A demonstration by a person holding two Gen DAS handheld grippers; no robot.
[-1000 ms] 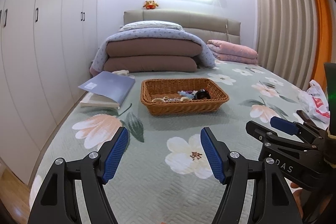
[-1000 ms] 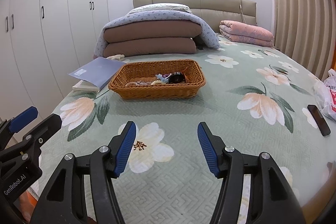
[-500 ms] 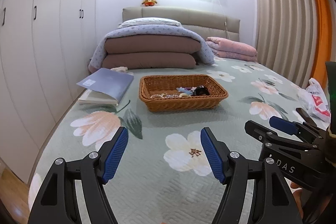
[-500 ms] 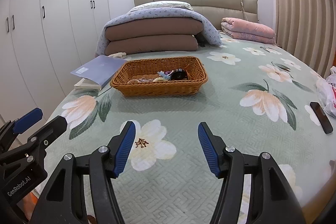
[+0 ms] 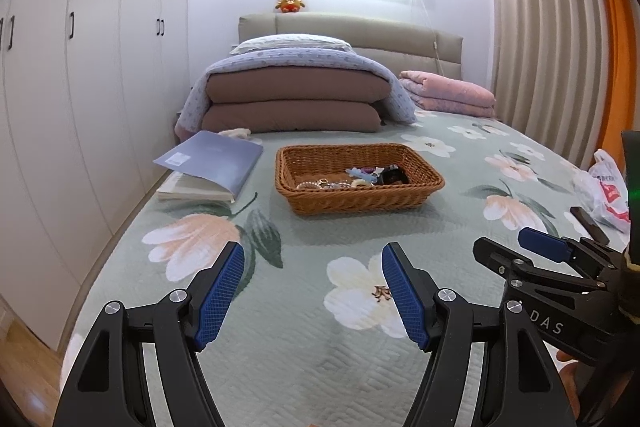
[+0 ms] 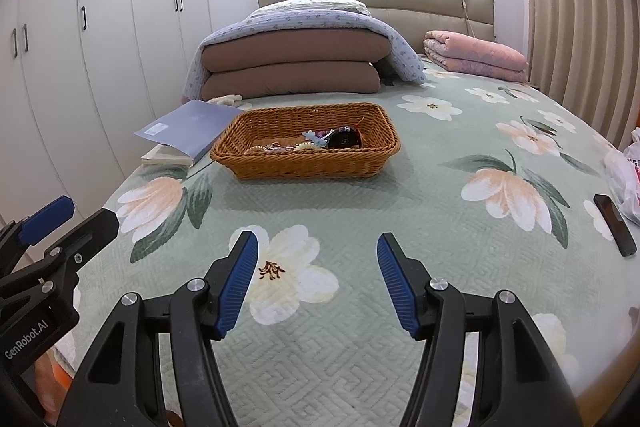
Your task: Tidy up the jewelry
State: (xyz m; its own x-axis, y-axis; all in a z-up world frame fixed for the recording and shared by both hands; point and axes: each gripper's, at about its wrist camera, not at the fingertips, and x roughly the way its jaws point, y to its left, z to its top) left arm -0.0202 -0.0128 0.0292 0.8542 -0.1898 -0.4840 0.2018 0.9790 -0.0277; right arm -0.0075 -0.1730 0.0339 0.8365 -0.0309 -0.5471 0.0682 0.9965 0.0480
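Observation:
A brown wicker basket [image 5: 304, 163] [image 6: 248, 131] sits on the flowered bedspread, well ahead of both grippers. Inside it lies a small heap of jewelry [image 5: 352, 181] [image 6: 304, 143]: beaded pieces, a pale blue item and a round black one. My left gripper [image 5: 313, 263] hovers open over the bedspread with nothing between its blue pads. My right gripper [image 6: 318, 251] is also open and empty, beside the left one. Each gripper shows at the edge of the other's view.
A blue booklet on a book [image 5: 212, 163] lies left of the basket. Folded brown and lilac quilts [image 5: 292, 95] and a pink quilt [image 5: 448, 93] are stacked by the headboard. A dark phone [image 6: 614, 225] and a plastic bag [image 5: 604, 187] lie at the right. White wardrobes line the left wall.
The scene sits slightly differently in both views, so both cameras shifted a little. Both grippers stay open over the bedspread, and nothing in the basket has moved.

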